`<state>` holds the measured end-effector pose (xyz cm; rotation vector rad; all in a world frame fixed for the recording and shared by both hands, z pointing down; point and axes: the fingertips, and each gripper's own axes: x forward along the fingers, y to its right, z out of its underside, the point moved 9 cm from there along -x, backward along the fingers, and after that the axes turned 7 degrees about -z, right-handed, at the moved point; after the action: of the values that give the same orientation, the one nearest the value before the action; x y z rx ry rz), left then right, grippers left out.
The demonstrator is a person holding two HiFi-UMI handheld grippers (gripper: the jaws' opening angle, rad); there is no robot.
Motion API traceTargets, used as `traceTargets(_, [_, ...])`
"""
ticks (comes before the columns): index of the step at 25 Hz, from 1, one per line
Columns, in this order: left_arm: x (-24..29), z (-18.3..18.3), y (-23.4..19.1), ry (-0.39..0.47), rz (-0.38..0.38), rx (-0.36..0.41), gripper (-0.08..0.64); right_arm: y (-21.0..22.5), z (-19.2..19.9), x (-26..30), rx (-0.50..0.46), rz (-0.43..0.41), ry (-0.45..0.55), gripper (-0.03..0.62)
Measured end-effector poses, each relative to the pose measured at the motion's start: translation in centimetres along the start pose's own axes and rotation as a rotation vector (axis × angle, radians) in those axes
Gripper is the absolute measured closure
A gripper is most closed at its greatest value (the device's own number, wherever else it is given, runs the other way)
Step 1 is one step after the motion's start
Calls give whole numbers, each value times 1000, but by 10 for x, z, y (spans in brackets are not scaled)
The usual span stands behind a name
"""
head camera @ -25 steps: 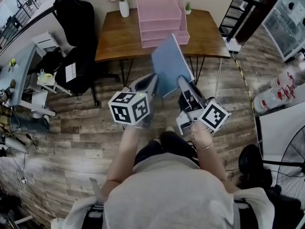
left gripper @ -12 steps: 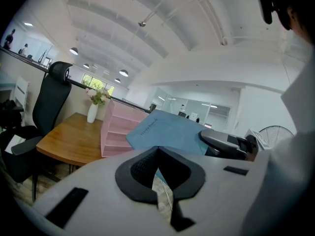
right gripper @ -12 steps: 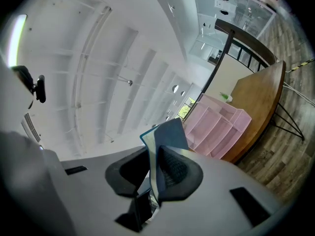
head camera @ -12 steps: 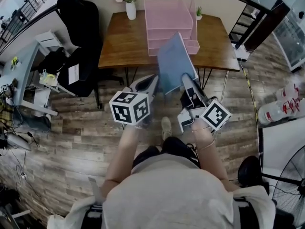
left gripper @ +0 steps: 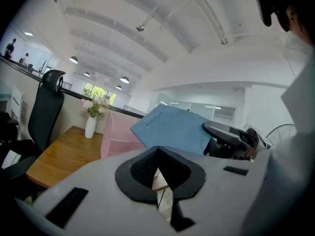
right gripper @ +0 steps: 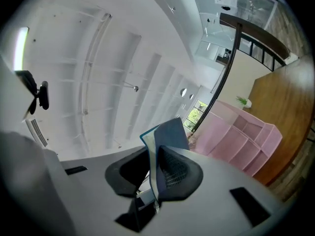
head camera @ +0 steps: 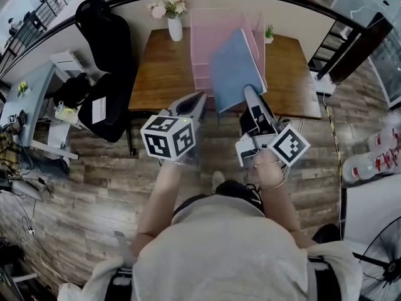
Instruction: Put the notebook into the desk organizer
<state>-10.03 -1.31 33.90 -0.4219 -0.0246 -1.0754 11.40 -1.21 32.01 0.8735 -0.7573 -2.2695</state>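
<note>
A blue notebook stands tilted on edge in the air, its top overlapping the pink desk organizer on the wooden table. My right gripper is shut on the notebook's lower edge. In the right gripper view the notebook rises from between the jaws of the right gripper, with the organizer beyond. My left gripper hovers to the notebook's left, apart from it. In the left gripper view the jaws of the left gripper are shut on nothing, and the notebook and organizer lie ahead.
A white vase of flowers and a small potted plant flank the organizer on the table. A black office chair stands at the table's left. Bottles and a fan are at the right.
The person has stepped closer to the table. Both grippers moved forward with the notebook, which now overlaps the organizer instead of hanging before the table's front edge.
</note>
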Motion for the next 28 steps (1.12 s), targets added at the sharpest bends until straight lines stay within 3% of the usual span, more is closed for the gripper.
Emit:
traceTargets(12, [78,-20,-16,16,-54,-8,549,74,-38,52,33,-44,-23,523])
traceTargets(28, [114,-28,-45,-59,-13,-22,549,99,-35,85,38,15,7,523])
